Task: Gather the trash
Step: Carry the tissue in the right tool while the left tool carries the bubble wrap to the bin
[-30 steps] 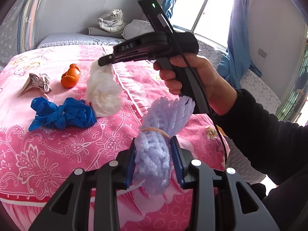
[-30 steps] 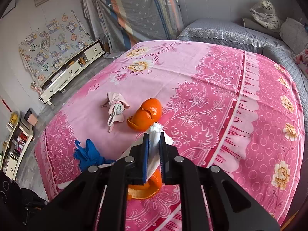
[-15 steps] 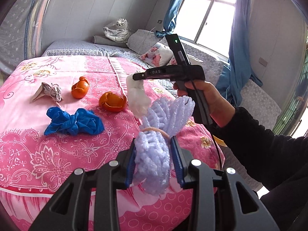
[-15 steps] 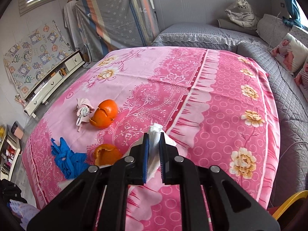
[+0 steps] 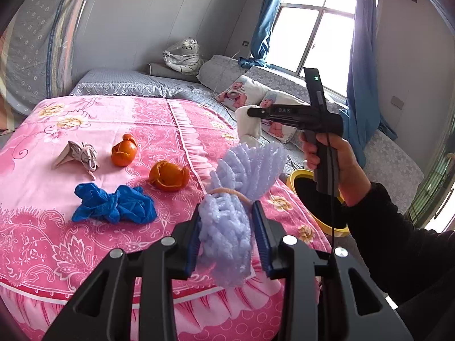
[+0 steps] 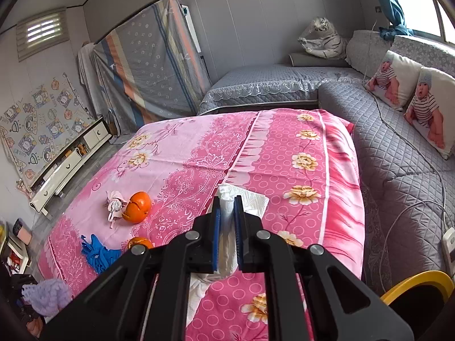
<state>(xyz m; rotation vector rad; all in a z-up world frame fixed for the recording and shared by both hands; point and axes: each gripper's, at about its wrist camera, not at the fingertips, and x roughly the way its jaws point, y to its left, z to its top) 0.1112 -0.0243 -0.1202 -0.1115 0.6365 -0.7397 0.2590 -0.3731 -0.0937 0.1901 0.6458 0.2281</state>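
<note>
In the left wrist view, the left gripper [image 5: 227,238] has its jaws closed part-way onto one lavender foam-net fruit sleeve [image 5: 227,227], which is cinched by a tan rubber band [image 5: 227,191] and fans out above the blue pads. On the pink floral bedspread [image 5: 42,193] lie four loose pieces of trash: one crumpled blue disposable glove [image 5: 113,203], two orange peel pieces, the nearer one an open cup [image 5: 169,172] and the farther one rounder [image 5: 124,150], and one crumpled beige wrapper [image 5: 78,155]. To the right, a hand [image 5: 335,159] grips the right gripper [image 5: 250,112], whose jaws pinch one white paper tissue [image 5: 250,126] that hangs above the bed's edge. One yellow-rimmed round bin [image 5: 293,177] stands on the floor just beside the bed, below that hand. Two baby-print pillows [image 5: 241,92] rest on the grey sofa [image 5: 392,164].

In the right wrist view, the right gripper [image 6: 227,207] has its jaws nearly closed on the white paper tissue [image 6: 227,227], which pokes out past the fingertips and trails down below them. The bedspread [image 6: 284,147] carries the blue glove [image 6: 98,251], both orange peels [image 6: 138,207] [image 6: 139,243] and the beige wrapper [image 6: 115,205]. The lavender sleeve [image 6: 47,295] shows at lower left, and the bin's yellow rim [image 6: 415,282] at lower right.
</note>
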